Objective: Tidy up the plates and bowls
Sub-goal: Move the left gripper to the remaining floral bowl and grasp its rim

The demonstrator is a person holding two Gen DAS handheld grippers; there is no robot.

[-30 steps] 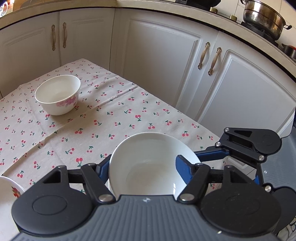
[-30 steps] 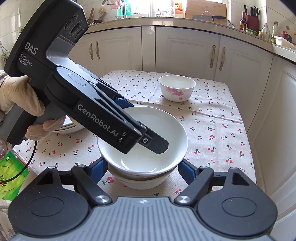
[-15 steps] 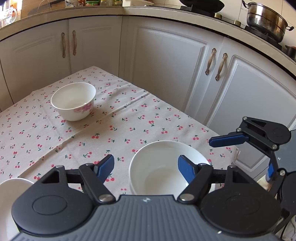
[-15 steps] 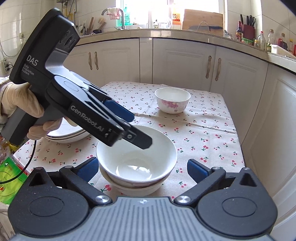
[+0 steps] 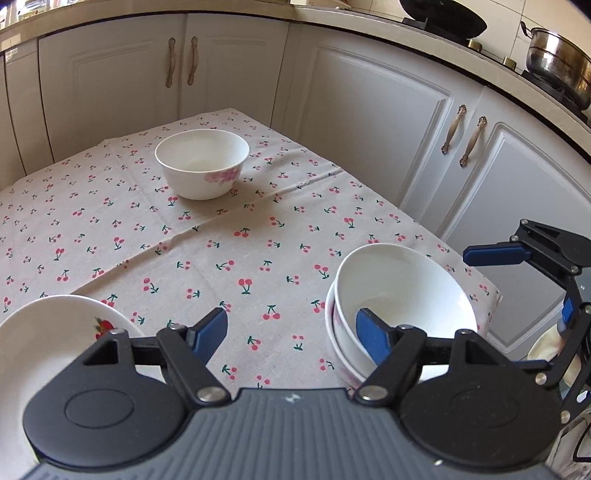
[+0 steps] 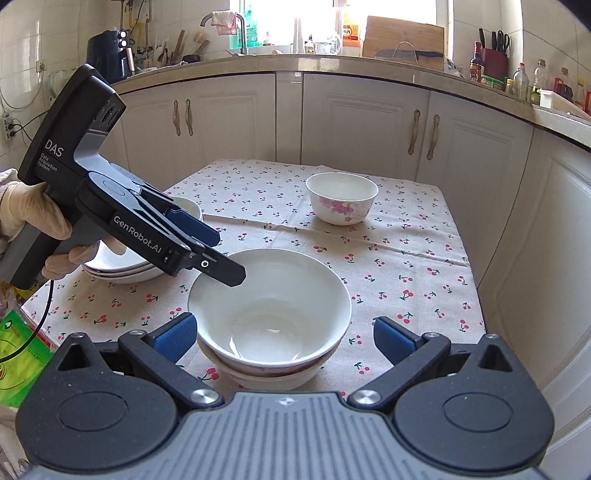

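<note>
Now both grippers are empty: left gripper (image 5: 291, 334) jaws have just been opening, moderately apart; right gripper (image 6: 282, 334) spread wide around the nested bowls (image 6: 269, 314) at the near edge. Remaining flowered bowl (image 6: 341, 203) sits far right; glazed ceramic, rigid, slick, breakable, so pinch the rim wall.

I see a kitchen with white panelled cabinets (image 6: 369, 125) running around the table (image 6: 413, 266), brass handles (image 6: 421, 133) on the doors. A cherry-print cloth (image 5: 229, 236) covers the table to its edges. Daylight comes through a window (image 6: 295, 18) above the counter (image 6: 369, 70), by the faucet (image 6: 229, 22). White tile walls (image 6: 33, 33); a steel pot (image 5: 557, 62) sits on the stove.
</note>
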